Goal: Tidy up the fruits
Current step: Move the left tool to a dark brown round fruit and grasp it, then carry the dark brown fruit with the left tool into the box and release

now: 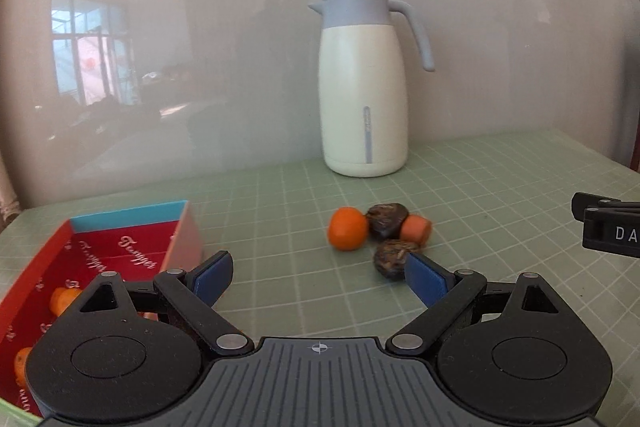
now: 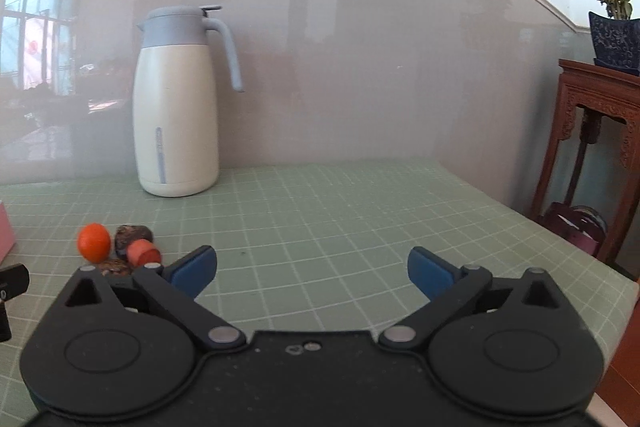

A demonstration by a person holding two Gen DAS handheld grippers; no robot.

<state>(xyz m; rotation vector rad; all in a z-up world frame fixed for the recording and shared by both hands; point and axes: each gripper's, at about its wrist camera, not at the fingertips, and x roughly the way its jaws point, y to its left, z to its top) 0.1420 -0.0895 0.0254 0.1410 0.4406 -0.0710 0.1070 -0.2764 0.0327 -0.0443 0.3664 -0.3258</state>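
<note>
Both my left gripper [image 1: 320, 275] and right gripper [image 2: 312, 271] gape, empty. Tangerine [image 1: 347, 229] lies centre frame on the table [image 1: 500, 195], touching dark fruit [image 1: 387, 221]. Probably light, soft-skinned; I'd pinch across its middle, gently.

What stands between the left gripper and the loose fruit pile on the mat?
Nothing visible. The left gripper is open, with bare mat ahead up to the pile; the nearest dark fruit sits just beside its right-hand finger.
</note>
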